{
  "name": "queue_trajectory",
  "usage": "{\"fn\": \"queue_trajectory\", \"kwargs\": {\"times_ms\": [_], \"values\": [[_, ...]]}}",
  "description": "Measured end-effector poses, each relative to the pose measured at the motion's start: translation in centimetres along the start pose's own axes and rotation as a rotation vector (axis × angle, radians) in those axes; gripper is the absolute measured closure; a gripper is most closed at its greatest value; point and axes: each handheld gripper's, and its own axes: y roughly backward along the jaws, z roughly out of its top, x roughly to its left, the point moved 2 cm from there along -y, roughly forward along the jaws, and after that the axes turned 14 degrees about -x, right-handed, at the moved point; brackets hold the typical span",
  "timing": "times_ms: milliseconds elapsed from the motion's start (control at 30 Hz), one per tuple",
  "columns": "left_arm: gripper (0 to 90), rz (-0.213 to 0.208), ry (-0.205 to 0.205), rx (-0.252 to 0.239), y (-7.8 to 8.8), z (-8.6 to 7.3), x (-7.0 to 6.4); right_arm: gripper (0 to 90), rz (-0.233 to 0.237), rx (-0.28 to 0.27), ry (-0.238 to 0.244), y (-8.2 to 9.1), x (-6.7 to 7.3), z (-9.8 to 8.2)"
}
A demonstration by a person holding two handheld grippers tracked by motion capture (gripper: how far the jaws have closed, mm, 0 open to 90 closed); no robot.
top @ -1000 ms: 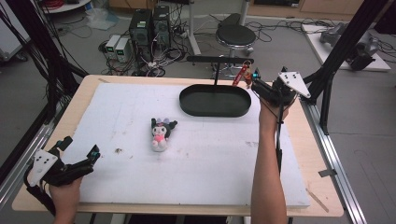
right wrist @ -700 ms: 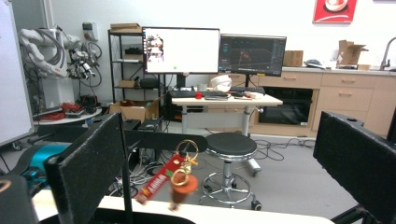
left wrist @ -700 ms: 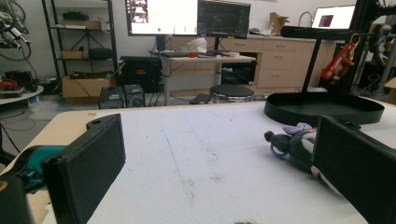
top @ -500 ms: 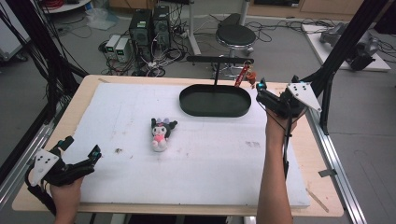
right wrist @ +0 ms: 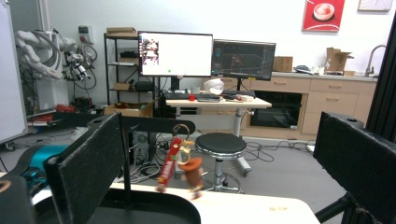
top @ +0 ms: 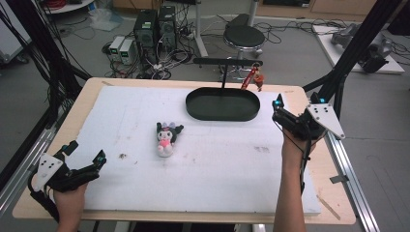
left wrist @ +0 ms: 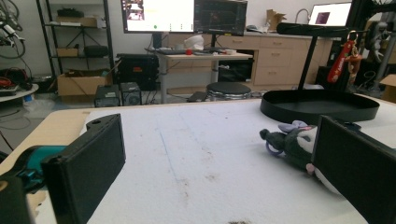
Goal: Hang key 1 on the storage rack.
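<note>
A red keychain (top: 251, 78) with a small brown figure hangs from the black bar stand (top: 227, 61) behind the black oval tray (top: 220, 116). My right gripper (top: 278, 110) stands open just right of the tray; its jaws have just been opening and nothing is between them. In the right gripper view the keychain (right wrist: 180, 165) dangles ahead, apart from the jaws. A small plush toy (top: 167, 137) in black, pink and white lies mid-table. At the near left corner my left gripper (top: 87, 153) is open and empty; the plush toy (left wrist: 292, 142) lies ahead by its right jaw.
A white foam mat (top: 208, 169) covers the wooden table (top: 82, 96). Black frame posts (top: 348, 58) rise at the right and left edges. A stool (top: 244, 36) and computer boxes (top: 154, 26) stand on the floor beyond the table.
My right gripper has drawn back from the hanging keychain, toward the right and the near side, leaving the keychain on the bar. The left gripper has stayed in place.
</note>
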Motion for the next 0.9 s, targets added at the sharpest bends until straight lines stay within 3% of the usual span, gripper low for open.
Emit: {"fn": "queue_trajectory", "kwargs": {"times_ms": [467, 900], "values": [[3.3, -0.001, 0.003, 0.000, 0.0, 0.1, -0.1, 1.9, -0.010, -0.015, 0.012, 4.0, -0.1, 0.3], [3.2, -0.001, 0.006, -0.003, 0.1, 0.3, -0.1, 1.9, -0.026, 0.004, 0.003, 7.2, -0.4, -0.7]]}}
